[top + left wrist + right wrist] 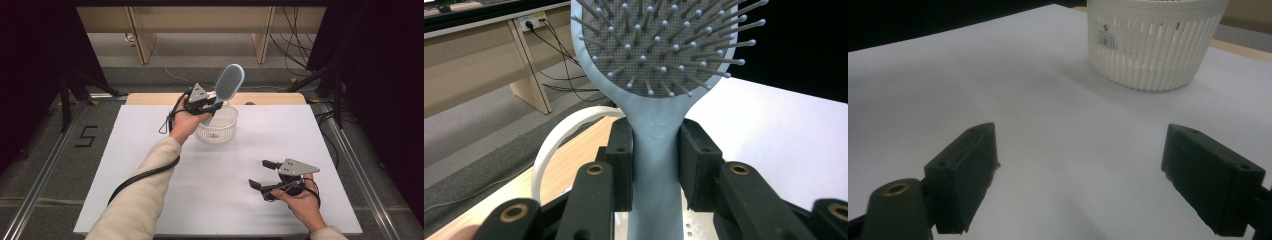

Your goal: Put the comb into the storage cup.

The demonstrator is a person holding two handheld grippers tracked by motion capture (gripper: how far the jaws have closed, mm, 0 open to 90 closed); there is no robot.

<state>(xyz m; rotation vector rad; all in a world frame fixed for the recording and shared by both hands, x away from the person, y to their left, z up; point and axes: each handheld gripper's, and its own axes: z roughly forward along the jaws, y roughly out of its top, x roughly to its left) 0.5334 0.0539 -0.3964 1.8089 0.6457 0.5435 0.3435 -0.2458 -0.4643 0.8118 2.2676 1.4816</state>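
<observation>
Left gripper (212, 106) clamps pale blue plastic paddle hairbrush (659, 75) by handle, above white slotted plastic basket (227, 121). Lower handle-first, centred; release only inside rim. Right gripper (259, 174) wide open, empty.

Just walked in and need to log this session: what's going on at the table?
A person works at a white table with a gripper in each hand. The left gripper is clamped on the handle of a light blue hairbrush, holding it bristle head up right above a white slatted basket near the table's far edge. The brush is not resting in the basket. The right gripper sits low over the near right part of the table, jaws wide apart with nothing between them.
</observation>
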